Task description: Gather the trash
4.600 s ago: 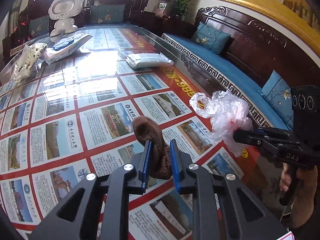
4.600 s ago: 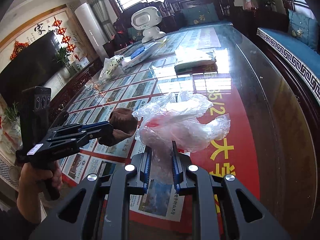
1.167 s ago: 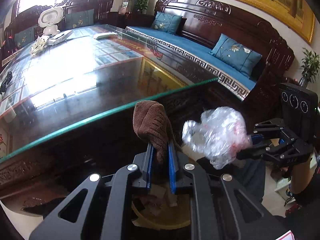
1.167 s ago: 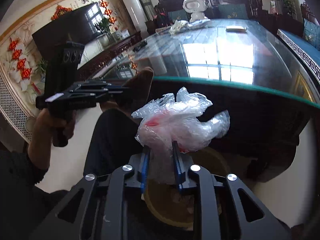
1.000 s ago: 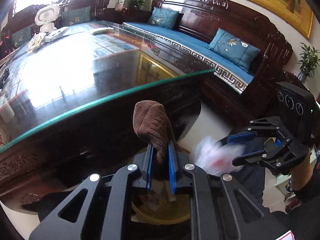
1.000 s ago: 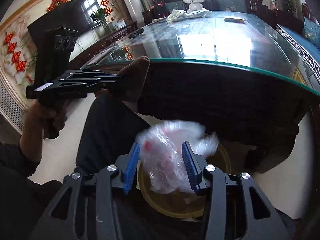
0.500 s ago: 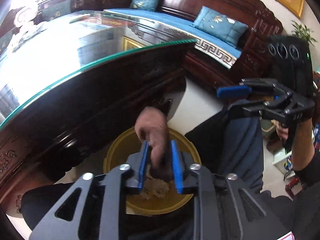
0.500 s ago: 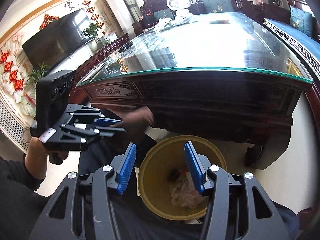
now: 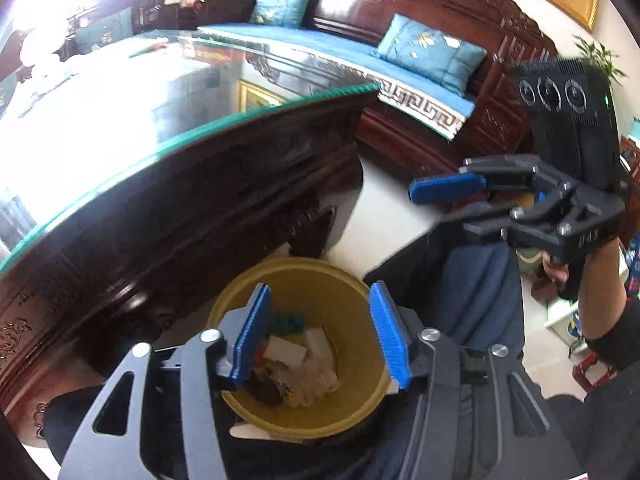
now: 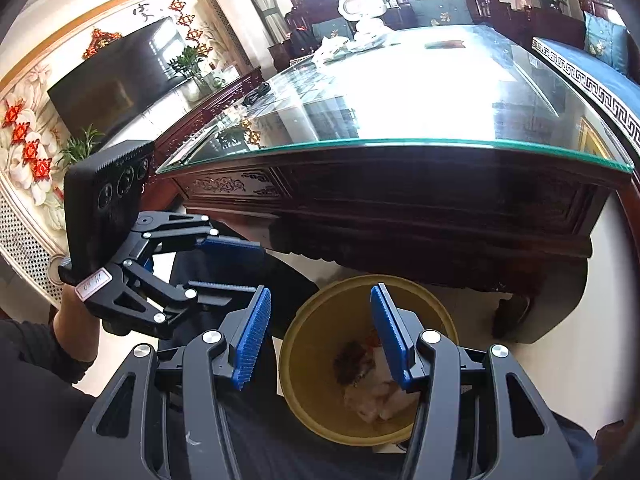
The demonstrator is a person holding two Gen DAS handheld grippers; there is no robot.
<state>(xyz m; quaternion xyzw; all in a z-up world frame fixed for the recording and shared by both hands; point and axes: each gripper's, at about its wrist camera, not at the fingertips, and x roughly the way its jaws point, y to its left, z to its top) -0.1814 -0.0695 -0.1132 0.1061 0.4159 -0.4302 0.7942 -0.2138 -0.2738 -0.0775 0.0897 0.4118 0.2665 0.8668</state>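
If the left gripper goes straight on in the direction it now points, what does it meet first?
Most likely the trash heap in the yellow bin. The left gripper, its jaws open and just having opened with nothing between them, aims down into the bin's mouth. Depth is unclear, so it may brush the inner wall first.

Yellow bin [image 9: 348, 280] down there, its inside a jumble of white, brown and a touch of teal scraps [image 9: 296, 364]. Both grippers are black with bright blue ribbed pads [image 9: 386, 338]. The table [image 10: 400, 196] is dark reddish-brown carved wood under a green-edged glass top. The sofa [image 9: 420, 92] wears deep blue with a white key-pattern border, and teal cushions [image 9: 432, 52] carry pale flowers. Red knots [image 10: 30, 148] dot the cream wall.
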